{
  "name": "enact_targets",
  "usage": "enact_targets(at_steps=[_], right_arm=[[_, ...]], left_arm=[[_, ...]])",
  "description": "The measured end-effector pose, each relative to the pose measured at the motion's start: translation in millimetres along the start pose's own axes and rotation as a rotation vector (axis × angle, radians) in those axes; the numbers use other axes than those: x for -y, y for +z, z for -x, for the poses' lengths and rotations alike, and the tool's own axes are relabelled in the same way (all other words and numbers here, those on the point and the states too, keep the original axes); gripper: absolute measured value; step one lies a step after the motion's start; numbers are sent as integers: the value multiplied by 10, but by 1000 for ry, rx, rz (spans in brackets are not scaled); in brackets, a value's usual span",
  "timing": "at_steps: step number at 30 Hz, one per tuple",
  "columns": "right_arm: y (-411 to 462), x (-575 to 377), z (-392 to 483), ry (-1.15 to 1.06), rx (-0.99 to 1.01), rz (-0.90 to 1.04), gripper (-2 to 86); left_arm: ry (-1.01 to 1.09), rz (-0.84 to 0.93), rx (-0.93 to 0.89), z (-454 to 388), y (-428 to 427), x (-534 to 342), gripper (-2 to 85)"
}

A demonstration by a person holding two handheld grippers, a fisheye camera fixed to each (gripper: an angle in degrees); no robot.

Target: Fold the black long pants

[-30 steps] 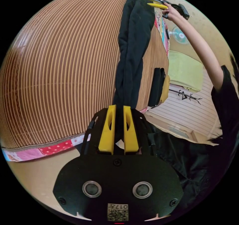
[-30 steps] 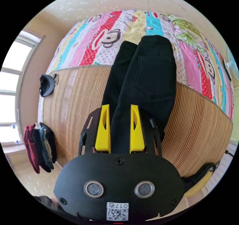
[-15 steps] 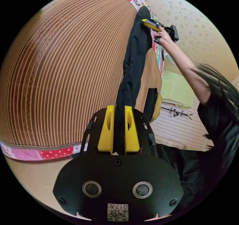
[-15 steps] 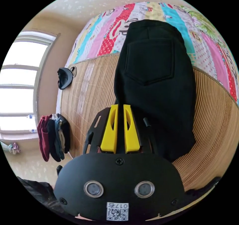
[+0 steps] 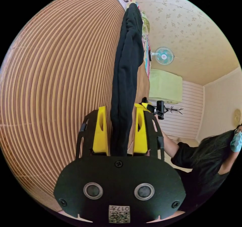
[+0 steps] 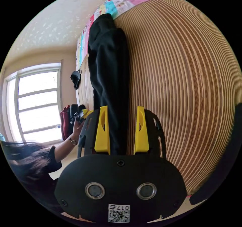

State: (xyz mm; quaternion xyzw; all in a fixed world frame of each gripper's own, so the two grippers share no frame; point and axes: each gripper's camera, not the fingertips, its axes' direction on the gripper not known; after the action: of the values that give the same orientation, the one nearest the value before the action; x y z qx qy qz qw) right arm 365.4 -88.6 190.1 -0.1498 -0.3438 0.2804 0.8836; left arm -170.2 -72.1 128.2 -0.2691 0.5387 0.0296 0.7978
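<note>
Black long pants [image 5: 127, 61] lie as one narrow folded strip on the bamboo mat [image 5: 58, 81] in our left gripper view. Our left gripper [image 5: 120, 131] stands with both jaws apart, the cloth between them but unpressed. One fan [image 5: 163, 55] hangs beyond the mat's edge.

In our right gripper view, the right gripper [image 6: 122, 131] is likewise parted around the pants [image 6: 108, 68], with wide bare mat [image 6: 181, 81] alongside.

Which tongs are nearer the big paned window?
Left. The left tongs lie toward the big paned window from the right tongs, which straddle the black long pants farther away.
</note>
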Motion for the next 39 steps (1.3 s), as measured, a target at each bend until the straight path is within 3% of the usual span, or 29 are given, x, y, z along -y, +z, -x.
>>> enact_targets(at_steps=[3, 7, 11, 13, 16, 20, 28, 30, 33, 39], right_arm=[[173, -187, -254, 2, 167, 80, 163], [316, -244, -416, 30, 239, 86, 145], [299, -243, -762, 114, 573, 80, 101], [282, -268, -770, 107, 619, 108, 69], [-7, -323, -500, -10, 652, 90, 41], [-580, -516, 102, -219, 816, 43, 28], [-1968, -1018, 1785, -667, 817, -14, 20], [-2415, -1179, 2323, -819, 824, -29, 18], [-2940, -1396, 2949, -1004, 861, -65, 17], [-3416, -1462, 3709, -1078, 701, -142, 15]], left_arm=[[19, 39, 18, -25, 94, 6, 135], [-13, 4, 23, 6, 47, -11, 114], [-122, 29, -154, 169, 105, -14, 104], [-163, 90, -223, 178, 160, -29, 95], [-89, 23, -349, -75, -72, -115, 67], [154, -57, -416, -1003, -662, -272, 62], [611, -143, -171, -3603, -1691, -837, 97], [730, -224, -48, -4398, -1935, -1077, 90], [863, -333, -33, -5232, -2198, -1312, 68], [888, -448, 53, -6044, -2489, -1063, 63]])
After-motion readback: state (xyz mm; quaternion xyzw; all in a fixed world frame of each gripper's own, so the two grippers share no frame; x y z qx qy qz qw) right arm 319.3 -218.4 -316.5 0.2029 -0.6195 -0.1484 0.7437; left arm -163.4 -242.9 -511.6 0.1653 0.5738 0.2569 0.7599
